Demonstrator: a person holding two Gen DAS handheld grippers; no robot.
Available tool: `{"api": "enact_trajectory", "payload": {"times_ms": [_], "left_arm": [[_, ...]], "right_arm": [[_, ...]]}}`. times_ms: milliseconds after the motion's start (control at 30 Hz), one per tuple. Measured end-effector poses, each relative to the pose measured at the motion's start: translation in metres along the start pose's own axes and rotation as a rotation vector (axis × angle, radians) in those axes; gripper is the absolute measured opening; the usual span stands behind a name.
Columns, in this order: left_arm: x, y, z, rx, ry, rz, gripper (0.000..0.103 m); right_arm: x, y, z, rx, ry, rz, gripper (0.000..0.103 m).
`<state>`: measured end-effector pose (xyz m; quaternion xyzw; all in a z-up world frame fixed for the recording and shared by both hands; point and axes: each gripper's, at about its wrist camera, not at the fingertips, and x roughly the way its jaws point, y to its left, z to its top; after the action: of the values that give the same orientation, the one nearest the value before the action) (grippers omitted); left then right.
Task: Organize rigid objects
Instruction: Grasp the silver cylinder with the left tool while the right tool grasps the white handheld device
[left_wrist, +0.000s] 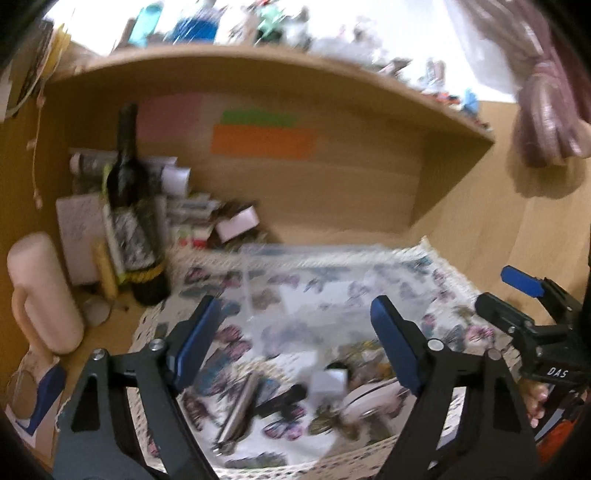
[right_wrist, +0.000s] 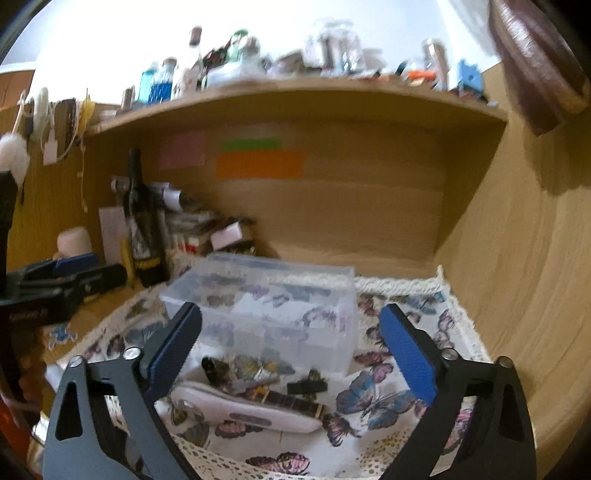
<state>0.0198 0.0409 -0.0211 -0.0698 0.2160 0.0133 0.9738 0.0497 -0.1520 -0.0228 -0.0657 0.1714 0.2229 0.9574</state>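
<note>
Clear box (right_wrist: 273, 306) at twelve o'clock; both grippers (left_wrist: 295, 343) (right_wrist: 291, 347) gape wide, empty; a hasty reach could shove it.

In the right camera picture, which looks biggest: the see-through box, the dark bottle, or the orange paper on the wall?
1. see-through box, though it is nearest
2. and 3. dark bottle and orange paper: too alike to rank

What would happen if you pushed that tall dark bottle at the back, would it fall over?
Probably, if pushed up high. The dark bottle is tall and narrow and stands upright, so it looks tippy. It seems to be glass, so likely heavy, slippery and breakable. Boxes and papers crowd right behind it, which might catch it on that side.
</note>
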Motion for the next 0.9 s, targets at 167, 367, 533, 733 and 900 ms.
{"api": "enact_trajectory", "payload": {"times_ms": [167, 367, 533, 733, 900], "left_arm": [[0.013, 0.024, -0.018, -0.013, 0.079, 0.063, 0.081], [0.029, 0.044, -0.04, -0.04, 0.201, 0.063, 0.081], [0.041, 0.051, -0.062, -0.03, 0.301, 0.089, 0.081], [0.048, 0.055, -0.075, -0.012, 0.342, 0.107, 0.074], [0.057, 0.055, -0.077, 0.017, 0.371, 0.116, 0.058]], "right_arm": [[0.022, 0.009, -0.016, -0.033, 0.103, 0.056, 0.08], [0.042, 0.022, -0.035, -0.082, 0.212, 0.148, 0.077], [0.063, 0.025, -0.046, -0.109, 0.324, 0.213, 0.077], [0.076, 0.027, -0.052, -0.107, 0.405, 0.292, 0.077], [0.081, 0.039, -0.054, -0.167, 0.452, 0.322, 0.077]]}}
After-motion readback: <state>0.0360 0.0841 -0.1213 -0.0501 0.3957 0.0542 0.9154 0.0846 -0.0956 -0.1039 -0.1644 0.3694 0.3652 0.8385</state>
